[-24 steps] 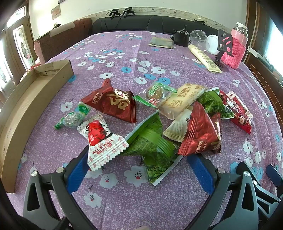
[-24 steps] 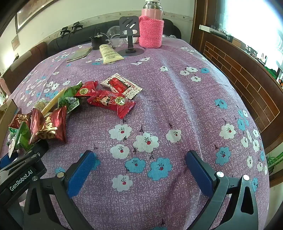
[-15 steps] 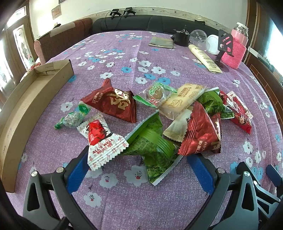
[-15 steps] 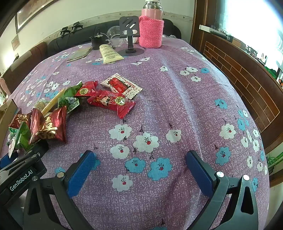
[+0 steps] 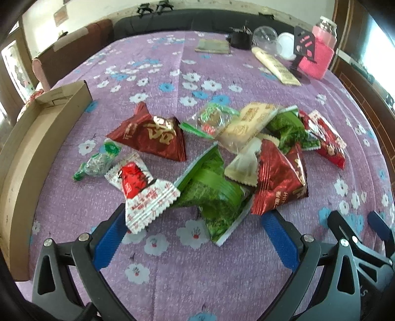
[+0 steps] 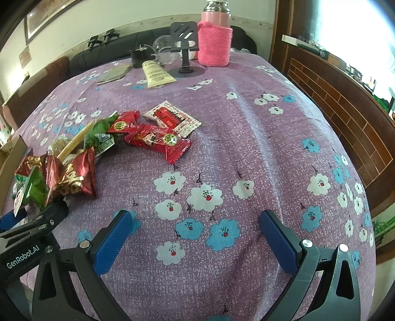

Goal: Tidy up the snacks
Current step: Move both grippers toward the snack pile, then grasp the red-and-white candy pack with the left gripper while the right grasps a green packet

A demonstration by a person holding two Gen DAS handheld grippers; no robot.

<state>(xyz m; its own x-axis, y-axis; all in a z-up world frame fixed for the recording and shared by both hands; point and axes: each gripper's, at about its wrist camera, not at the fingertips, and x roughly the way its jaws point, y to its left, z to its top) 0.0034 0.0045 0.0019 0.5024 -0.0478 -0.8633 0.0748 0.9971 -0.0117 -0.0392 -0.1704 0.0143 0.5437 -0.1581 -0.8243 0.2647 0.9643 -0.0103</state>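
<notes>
Wall [image 6: 153,17]: pale, framed picture hung.
Sofa [image 5: 202,21]: dark, behind table.
Window [image 6: 358,27]: bright, probably daylight.

Glossy foil and crinkly plastic wrap the snacks [image 5: 214,158]; the purple flowered cloth [image 6: 246,138] looks matt and grainy, the box [image 5: 37,138] is plain rough cardboard, the flask [image 6: 214,42] wears pink knitted wool under a shiny metal cap
</notes>
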